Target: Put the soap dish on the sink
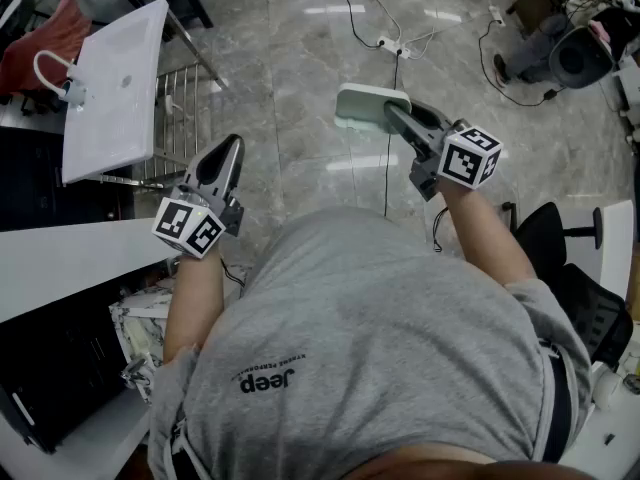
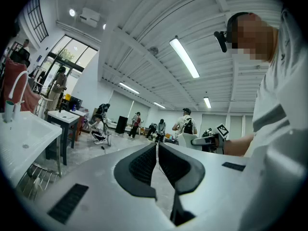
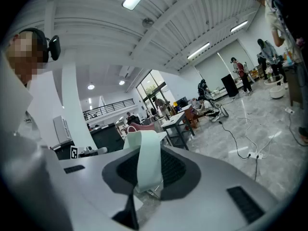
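Soap dish held in the air, well apart from the sink.
The right tool (image 1: 392, 113) grips the pale green soap dish (image 1: 362, 105) by one edge above the grey marble-pattern floor (image 1: 290, 78). The left tool (image 1: 232, 146) is closed and empty. The white sink (image 1: 115, 98) stands at left on a metal frame (image 1: 175, 108). A power strip (image 1: 392, 46) lies on the floor.

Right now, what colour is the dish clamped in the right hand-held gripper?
Pale mint green. The flat plastic soap dish shows best in the head view.
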The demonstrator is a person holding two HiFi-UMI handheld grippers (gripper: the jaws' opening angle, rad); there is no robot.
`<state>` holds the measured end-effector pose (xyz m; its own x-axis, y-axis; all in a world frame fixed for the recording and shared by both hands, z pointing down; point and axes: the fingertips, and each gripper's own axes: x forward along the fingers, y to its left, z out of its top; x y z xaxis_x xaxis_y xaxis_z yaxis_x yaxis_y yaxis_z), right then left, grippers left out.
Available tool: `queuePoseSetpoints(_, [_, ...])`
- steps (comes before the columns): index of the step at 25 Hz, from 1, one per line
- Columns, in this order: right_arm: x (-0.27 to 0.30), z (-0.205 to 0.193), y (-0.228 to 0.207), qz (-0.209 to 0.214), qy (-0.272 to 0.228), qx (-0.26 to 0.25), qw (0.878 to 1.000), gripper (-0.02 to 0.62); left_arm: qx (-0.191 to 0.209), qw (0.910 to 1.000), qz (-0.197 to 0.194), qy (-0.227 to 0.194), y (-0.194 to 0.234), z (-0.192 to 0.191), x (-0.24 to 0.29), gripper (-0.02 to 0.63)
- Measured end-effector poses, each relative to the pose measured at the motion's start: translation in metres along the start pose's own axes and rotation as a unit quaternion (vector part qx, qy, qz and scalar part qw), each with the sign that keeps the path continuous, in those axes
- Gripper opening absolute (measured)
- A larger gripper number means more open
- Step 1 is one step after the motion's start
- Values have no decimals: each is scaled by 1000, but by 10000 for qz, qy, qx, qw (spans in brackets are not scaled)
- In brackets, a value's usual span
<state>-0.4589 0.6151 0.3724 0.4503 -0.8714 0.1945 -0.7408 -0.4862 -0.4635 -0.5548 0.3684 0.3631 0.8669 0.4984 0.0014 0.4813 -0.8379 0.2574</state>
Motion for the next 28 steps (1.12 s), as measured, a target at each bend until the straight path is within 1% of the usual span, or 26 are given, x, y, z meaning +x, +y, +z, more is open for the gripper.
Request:
queuePoseSetpoints(11, [-2, 7, -9, 57, -19, -42, 10000, 126, 46, 10000, 30, -1, -6, 2, 11, 28])
queuePoseSetpoints(14, [-6, 12, -16, 116, -75, 48, 9999, 127, 71, 10000, 54, 16, -10, 2, 18, 28])
queuePoseSetpoints(18, [-17, 20, -30, 147, -136, 152, 9997, 130, 121, 9999, 101, 31, -20, 5, 31, 28])
queuePoseSetpoints(25, [-45, 34, -55, 333, -159, 27, 9993, 129, 164, 9997, 156, -12, -46, 5, 68, 28])
queuePoseSetpoints(28, [-47, 42, -66, 403, -186, -32, 9990, 129, 169, 9998, 142, -33, -49, 4, 83, 28])
